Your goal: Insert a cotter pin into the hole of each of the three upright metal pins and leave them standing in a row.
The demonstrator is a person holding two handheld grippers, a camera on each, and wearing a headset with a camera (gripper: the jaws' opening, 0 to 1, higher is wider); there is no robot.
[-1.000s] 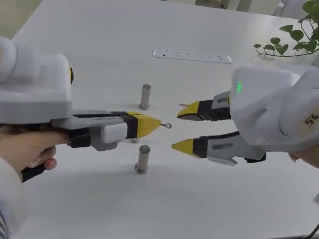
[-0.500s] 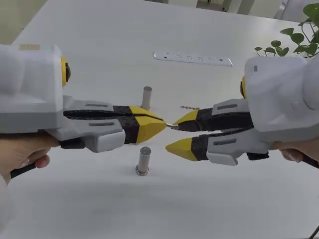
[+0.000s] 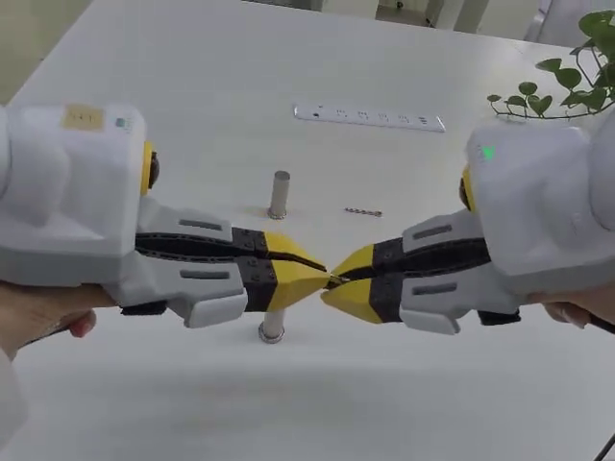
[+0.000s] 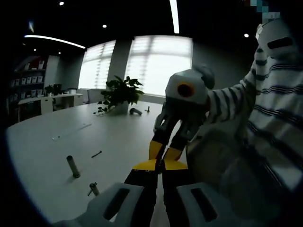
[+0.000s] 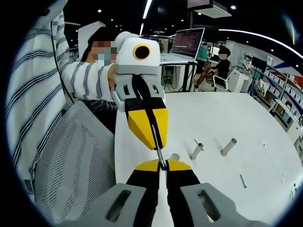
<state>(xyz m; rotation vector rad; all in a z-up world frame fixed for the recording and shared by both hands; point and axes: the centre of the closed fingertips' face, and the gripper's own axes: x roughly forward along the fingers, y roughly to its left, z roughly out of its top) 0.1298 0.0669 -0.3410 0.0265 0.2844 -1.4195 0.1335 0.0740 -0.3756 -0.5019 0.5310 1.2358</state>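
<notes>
Head view first: left gripper [image 3: 313, 273] in from the left, right gripper [image 3: 332, 286] in from the right, yellow tips nose to nose above the white table [image 3: 192, 77]. Both sets of jaws pressed tight together. Pinched right at the meeting point, a thin cotter pin [image 3: 333, 279], up in the air and clear of the tabletop. Beyond the tips, the far metal pin [image 3: 280, 192], upright and bare. Just under the left gripper's jaws, the near metal pin [image 3: 272, 331], only its lower part on show. Flat on the table to the right of the far metal pin, near it but apart, a loose cotter pin [image 3: 363, 211]. Further back a power strip [image 3: 370, 115]; plant leaves [image 3: 562, 82] at top right. A hand [image 3: 43, 312] under the left gripper's body.

Over to the left gripper view: own jaws clamped shut, rising from the bottom, with the right gripper head-on and tip to tip. Held cotter pin too thin to make out in the seam. Down on the table to the left, the far metal pin with the loose cotter pin beyond it. Nearer the camera, a middle metal pin [image 4: 94, 189] with a fitted cotter pin [image 4: 90, 192] across its top. Striped sleeve [image 4: 279, 109] at right.

Now the right gripper view: own jaws clenched on the lower end of the held cotter pin, its shank running up into the left gripper's closed yellow tips. Just past the tips and to the right, all three metal pins standing in a row.
</notes>
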